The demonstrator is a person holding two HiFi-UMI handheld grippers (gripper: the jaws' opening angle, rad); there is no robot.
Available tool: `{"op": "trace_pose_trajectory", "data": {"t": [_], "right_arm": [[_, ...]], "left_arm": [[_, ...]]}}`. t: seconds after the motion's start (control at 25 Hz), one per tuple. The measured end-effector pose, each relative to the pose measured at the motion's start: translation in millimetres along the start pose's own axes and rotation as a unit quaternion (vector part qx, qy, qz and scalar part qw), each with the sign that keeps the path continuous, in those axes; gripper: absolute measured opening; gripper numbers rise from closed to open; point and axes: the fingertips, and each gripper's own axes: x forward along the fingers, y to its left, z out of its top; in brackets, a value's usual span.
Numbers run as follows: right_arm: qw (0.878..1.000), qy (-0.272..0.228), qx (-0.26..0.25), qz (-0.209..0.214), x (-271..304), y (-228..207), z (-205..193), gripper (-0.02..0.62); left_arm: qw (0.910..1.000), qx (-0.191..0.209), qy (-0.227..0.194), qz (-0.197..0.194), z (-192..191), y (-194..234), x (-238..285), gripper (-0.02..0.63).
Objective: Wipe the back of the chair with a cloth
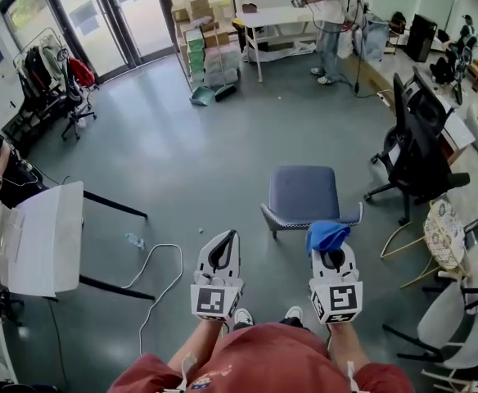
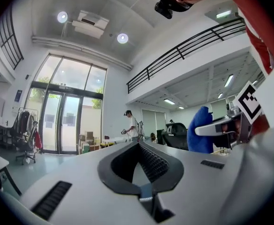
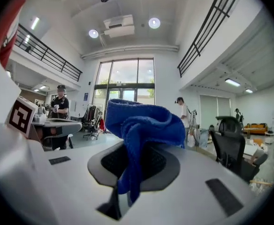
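Observation:
A blue-grey chair [image 1: 303, 191] stands on the grey floor just ahead of both grippers. My right gripper [image 1: 330, 250] is shut on a blue cloth [image 1: 326, 236], which bunches over its fingertips close to the chair's near edge. In the right gripper view the cloth [image 3: 144, 121] hangs between the jaws of the right gripper [image 3: 138, 146] and hides the chair. My left gripper [image 1: 229, 237] is held to the left of the chair, apart from it, shut with nothing in it. Its tips meet in the left gripper view [image 2: 138, 145], where the cloth [image 2: 200, 131] shows at the right.
A black office chair [image 1: 415, 147] stands to the right, with white chairs [image 1: 462, 318] nearer. A white table [image 1: 47, 237] and a floor cable [image 1: 153, 270] lie to the left. A person [image 1: 331, 21] stands at a far table; stacked boxes [image 1: 202, 46] are near the glass doors.

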Motion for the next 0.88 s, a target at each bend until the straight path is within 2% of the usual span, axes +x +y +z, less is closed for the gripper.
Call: {"op": "trace_pose_trajectory", "data": {"t": [0.16,0.32,0.88], "right_arm": [[0.998,-0.057,-0.01,-0.018,-1.1,-15.9,56.1,0.06],[0.997,-0.076,-0.002,-0.031,-5.5,-30.1,82.3,0.06],[0.996,-0.074,-0.022,-0.047,-9.8,-41.2,76.3,0.058]], "left_arm": [[0.9989,0.008,-0.046,-0.008,47.4,2.9,3.2,0.011],[0.9971,0.006,-0.072,-0.023,76.9,0.5,5.6,0.011],[0.9956,0.03,-0.088,-0.014,91.2,-4.0,4.5,0.011]]}}
